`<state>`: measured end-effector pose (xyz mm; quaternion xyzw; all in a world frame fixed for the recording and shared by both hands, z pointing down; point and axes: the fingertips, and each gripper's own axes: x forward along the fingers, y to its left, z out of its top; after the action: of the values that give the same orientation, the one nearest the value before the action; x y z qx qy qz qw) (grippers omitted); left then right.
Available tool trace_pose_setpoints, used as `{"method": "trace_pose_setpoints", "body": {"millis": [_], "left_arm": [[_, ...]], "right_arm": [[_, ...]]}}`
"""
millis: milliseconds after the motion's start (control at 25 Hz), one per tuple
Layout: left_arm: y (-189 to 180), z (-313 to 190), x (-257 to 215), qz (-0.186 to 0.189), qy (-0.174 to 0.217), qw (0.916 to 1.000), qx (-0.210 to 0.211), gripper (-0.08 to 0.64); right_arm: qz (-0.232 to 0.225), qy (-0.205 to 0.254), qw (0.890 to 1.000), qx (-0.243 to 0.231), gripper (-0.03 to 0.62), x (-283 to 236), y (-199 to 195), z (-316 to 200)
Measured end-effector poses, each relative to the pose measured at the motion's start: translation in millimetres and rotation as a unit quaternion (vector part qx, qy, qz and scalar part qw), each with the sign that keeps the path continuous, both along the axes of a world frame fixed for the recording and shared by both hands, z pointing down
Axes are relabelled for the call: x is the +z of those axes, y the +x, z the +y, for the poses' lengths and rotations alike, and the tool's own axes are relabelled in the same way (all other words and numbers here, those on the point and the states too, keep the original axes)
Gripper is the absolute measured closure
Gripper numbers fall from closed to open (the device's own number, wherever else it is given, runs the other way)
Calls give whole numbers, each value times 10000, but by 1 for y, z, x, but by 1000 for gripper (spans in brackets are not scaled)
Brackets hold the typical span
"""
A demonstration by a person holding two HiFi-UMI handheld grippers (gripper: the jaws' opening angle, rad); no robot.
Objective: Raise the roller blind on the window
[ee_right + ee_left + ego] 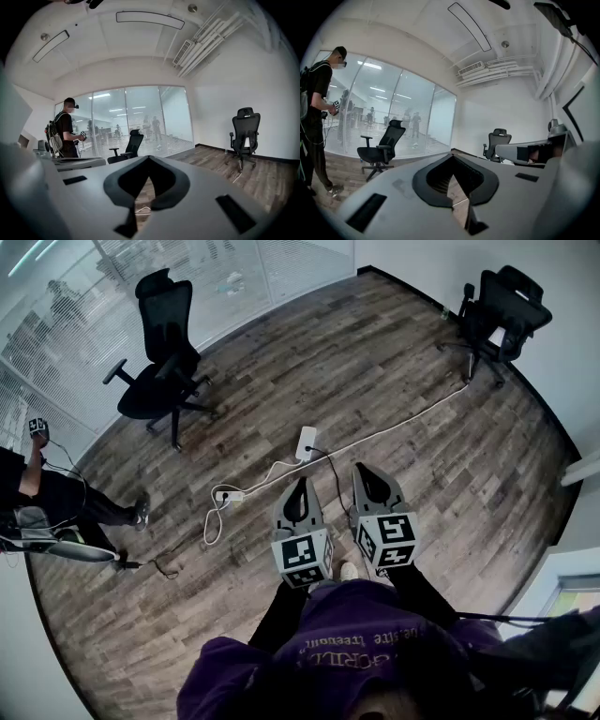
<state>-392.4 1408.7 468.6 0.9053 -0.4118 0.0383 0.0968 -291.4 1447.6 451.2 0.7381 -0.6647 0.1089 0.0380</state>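
Looking down through the head view, I read the scene from left to right. At 9 o'clock, a person (42, 495) in dark clothes stands on the wood floor (394, 362) and holds up a marker cube (37, 427). At 10 o'clock, a black office chair (161, 362) stands just beside the glass partition (66, 324). Near centre, a power strip (230, 495) lies on the floor. A white box (307, 442) lies at 12 o'clock from my claws, and a white cable (403, 427) runs from beside it toward 2 o'clock.

Left claw (302, 481): jaws together at the tips, nothing between them, pointing forward over the floor. Right claw (360, 468): jaws likewise closed tip to tip, empty, just beside the left and roughly parallel to it. In each claw's own view only floor shows through the gap behind the closed tips.

At 2 o'clock stands a second black chair (502, 307). At 4 o'clock, at the picture's edge, a pale frame corner of the window (574, 598) shows. Its roller blind I cannot make out, and both claws are well apart from that corner.
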Motion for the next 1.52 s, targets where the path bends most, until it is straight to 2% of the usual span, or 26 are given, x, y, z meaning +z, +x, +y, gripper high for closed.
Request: {"method": "trace_pose_setpoints", "body": {"millis": [440, 800, 1200, 1360, 1520], "left_arm": [[-6, -2, 4, -54, -5, 10000, -36, 558], [-28, -15, 16, -21, -204, 9996, -203, 558], [-73, -46, 33, 71, -378, 9975, -592, 558], [-77, -62, 46, 84, -624, 9961, -621, 558], [-68, -84, 49, 58, -675, 9959, -592, 558]], "right_arm": [[-10, -20, 10000, 5, 594, 2, -3, -2], [-8, 288, 9992, 275, 595, -6, 2, -11], [140, 265, 9982, 525, 594, -4, 3, -33], [120, 197, 9981, 563, 594, 3, 1, -47], [110, 89, 9983, 567, 594, 10, 12, -70]]}}
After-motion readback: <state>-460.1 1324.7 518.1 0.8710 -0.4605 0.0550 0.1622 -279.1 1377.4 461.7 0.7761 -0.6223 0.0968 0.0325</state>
